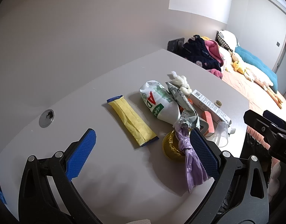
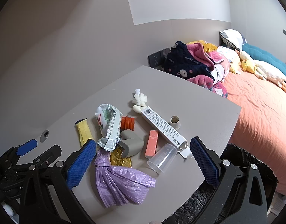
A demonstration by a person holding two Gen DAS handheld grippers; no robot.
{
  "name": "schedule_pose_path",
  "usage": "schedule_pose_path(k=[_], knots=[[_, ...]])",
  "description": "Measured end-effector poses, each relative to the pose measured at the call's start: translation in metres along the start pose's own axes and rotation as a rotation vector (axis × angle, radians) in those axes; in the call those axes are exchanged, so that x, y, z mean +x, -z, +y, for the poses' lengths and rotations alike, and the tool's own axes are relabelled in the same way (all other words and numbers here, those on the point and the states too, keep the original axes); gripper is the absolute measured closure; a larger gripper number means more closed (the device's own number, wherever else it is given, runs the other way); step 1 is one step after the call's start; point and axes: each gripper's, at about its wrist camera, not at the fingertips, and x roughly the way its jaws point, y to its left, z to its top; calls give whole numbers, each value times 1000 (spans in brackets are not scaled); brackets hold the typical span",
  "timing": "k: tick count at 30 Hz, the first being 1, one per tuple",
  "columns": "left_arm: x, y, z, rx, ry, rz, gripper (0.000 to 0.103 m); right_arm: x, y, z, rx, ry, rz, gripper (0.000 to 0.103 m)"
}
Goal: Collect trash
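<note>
Trash lies scattered on the grey table point(image 1: 77, 97). A yellow wrapper point(image 1: 130, 120) sits between the fingers of my open left gripper point(image 1: 142, 140), which hovers above it. A white and green bag point(image 1: 158, 100), a gold foil disc point(image 1: 171, 145) and a knotted purple plastic bag point(image 2: 120, 183) lie to the right. My right gripper point(image 2: 143, 147) is open above the purple bag, a clear plastic cup point(image 2: 162, 160), a salmon box point(image 2: 152, 143) and a long white carton point(image 2: 162, 127). An orange cap point(image 2: 127, 122), a grey piece point(image 2: 131, 143) and white foam point(image 2: 140, 100) lie farther back.
A black trash bag point(image 2: 241, 164) hangs past the table's right edge. Beyond it stands a bed point(image 2: 264, 112) with an orange cover, piled clothes point(image 2: 191, 63) and plush toys. A round cable hole point(image 1: 46, 117) sits at the table's left. A beige ring point(image 2: 174, 121) rests near the carton.
</note>
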Motion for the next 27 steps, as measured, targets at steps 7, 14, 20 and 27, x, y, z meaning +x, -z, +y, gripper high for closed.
schedule_pose_path(k=[7,14,20,27], knots=[[9,-1,1,-4,29,-2,6,10,-2,-3,4,-45,-2,3],[31,-5,9,-40,21,57,6,25,-5,-2,32,-99,29,3],[52,-7,21,-93,14,102,8,42,-10,3,24,-125,61,5],[71,-11,24,-92,21,115,13,63,-14,13,12,-152,111,14]])
